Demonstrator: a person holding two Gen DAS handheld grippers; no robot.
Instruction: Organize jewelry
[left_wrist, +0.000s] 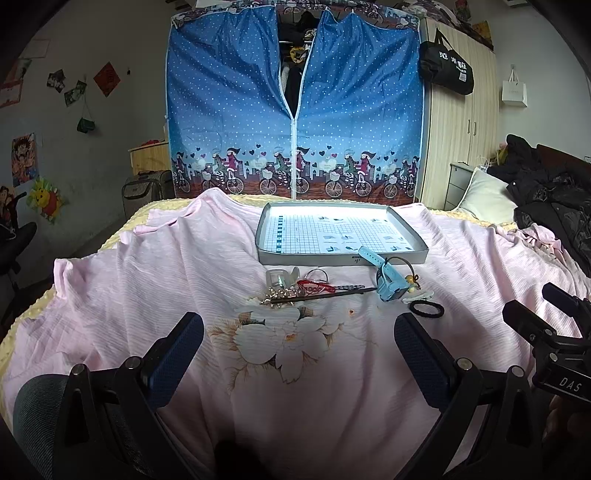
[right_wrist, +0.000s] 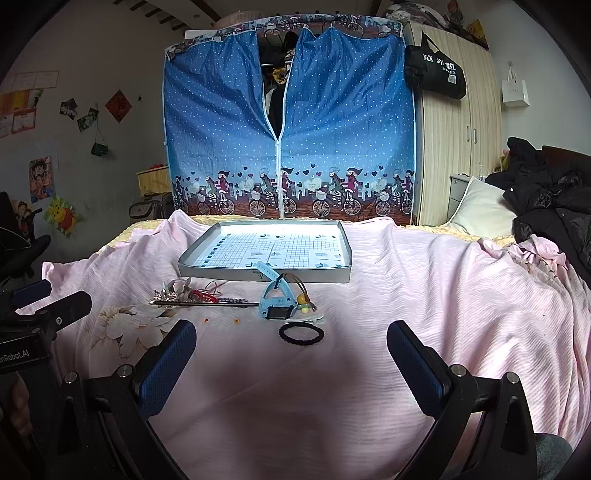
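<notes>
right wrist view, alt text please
The open right tool hovers over a pink bedsheet near a black hair tie, a blue watch and a long hairpin, with an empty grey tray behind.

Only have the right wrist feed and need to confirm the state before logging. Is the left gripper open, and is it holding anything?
Observer: The left gripper is open with nothing between its fingers. It points at the flower print on the pink sheet.
Operator: What's at the far left of the pile? It's blurry for me.
Observer: A clear squarish piece lies just behind the gold beaded cluster.
Operator: Any marking on the body of my gripper?
Observer: Yes. The left wrist view shows a DAS label on the side of the right gripper.
</notes>
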